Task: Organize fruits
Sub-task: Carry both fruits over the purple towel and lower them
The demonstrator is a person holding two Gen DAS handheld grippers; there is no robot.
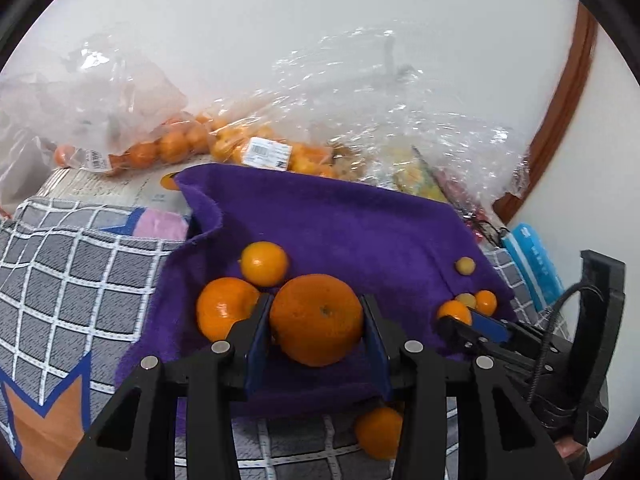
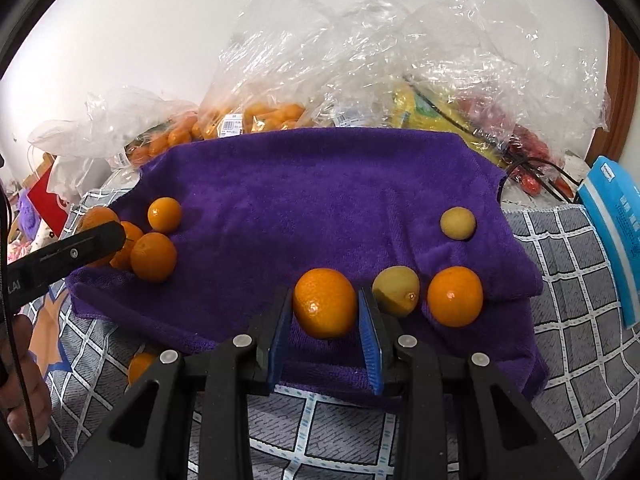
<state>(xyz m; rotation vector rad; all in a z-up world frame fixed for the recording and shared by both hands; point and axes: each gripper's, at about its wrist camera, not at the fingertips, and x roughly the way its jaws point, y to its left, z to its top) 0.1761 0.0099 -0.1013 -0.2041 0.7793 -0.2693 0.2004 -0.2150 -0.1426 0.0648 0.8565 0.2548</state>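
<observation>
A purple towel point(image 1: 360, 232) point(image 2: 320, 192) lies spread over a checked blanket. My left gripper point(image 1: 316, 314) is shut on a large orange point(image 1: 316, 320), low over the towel's near-left part. Two more oranges point(image 1: 224, 306) point(image 1: 264, 262) sit just left of it. In the right wrist view one of its fingers point(image 2: 92, 242) crosses that cluster of oranges point(image 2: 153, 257). My right gripper point(image 2: 325, 312) point(image 1: 460, 318) is shut on a small orange point(image 2: 325, 303) near the towel's front right. Beside it lie a yellowish fruit point(image 2: 396, 296), an orange point(image 2: 455, 296) and another yellowish fruit point(image 2: 458, 223).
A loose orange point(image 1: 378, 432) point(image 2: 140, 366) lies on the checked blanket point(image 2: 580, 320) in front of the towel. Clear plastic bags of oranges point(image 1: 172, 146) point(image 2: 260, 118) and crumpled wrap pile up behind, against a white wall. A blue packet point(image 2: 616, 232) lies at the right.
</observation>
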